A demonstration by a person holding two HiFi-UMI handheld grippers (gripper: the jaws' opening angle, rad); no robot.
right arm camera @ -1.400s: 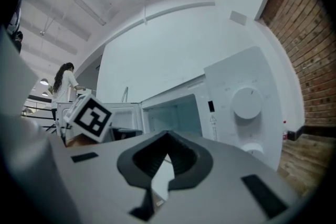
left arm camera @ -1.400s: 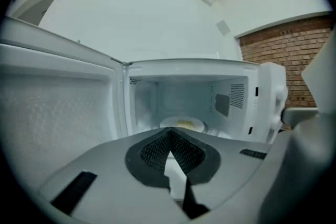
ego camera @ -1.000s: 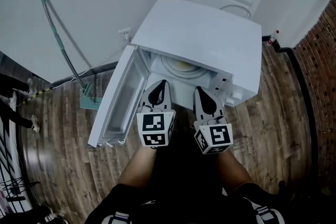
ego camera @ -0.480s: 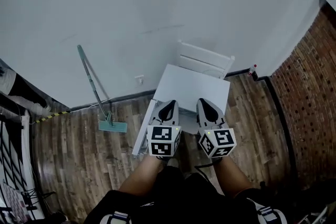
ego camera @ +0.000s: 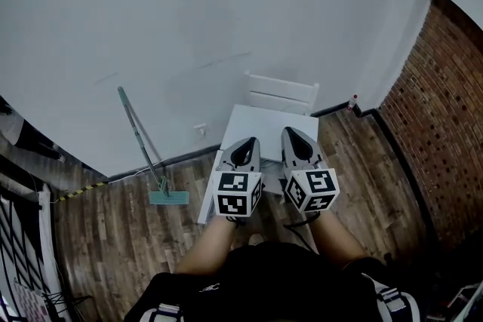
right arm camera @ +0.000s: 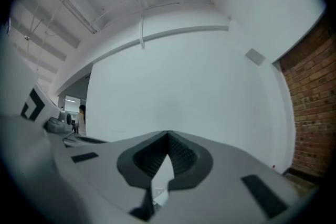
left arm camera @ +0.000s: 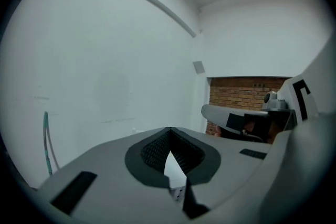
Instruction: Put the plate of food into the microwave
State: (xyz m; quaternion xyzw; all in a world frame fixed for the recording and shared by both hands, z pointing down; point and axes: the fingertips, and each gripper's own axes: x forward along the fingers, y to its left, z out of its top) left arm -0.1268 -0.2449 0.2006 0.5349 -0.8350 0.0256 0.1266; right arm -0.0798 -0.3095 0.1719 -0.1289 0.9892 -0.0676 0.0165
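The white microwave (ego camera: 273, 126) stands small and far below me in the head view, its door (ego camera: 208, 201) hanging open to the left. Both grippers cover its front, so the inside and the plate of food are hidden. My left gripper (ego camera: 244, 146) and right gripper (ego camera: 293, 136) are held side by side, close under the head camera, above the microwave. In the left gripper view the left gripper (left arm camera: 169, 132) has its jaws together at the tips with nothing between them. The right gripper (right arm camera: 168, 136) in its own view is likewise shut and empty, facing the white wall.
A white chair (ego camera: 281, 93) stands behind the microwave against the white wall. A green mop (ego camera: 145, 149) leans at the left, its head on the wood floor. A brick wall (ego camera: 439, 124) runs along the right, with a small bottle (ego camera: 352, 101) near the corner.
The head view has drawn far back and up from the microwave, which now looks small. The plate seen inside it a second ago is hidden. Both grippers stayed shut, side by side.
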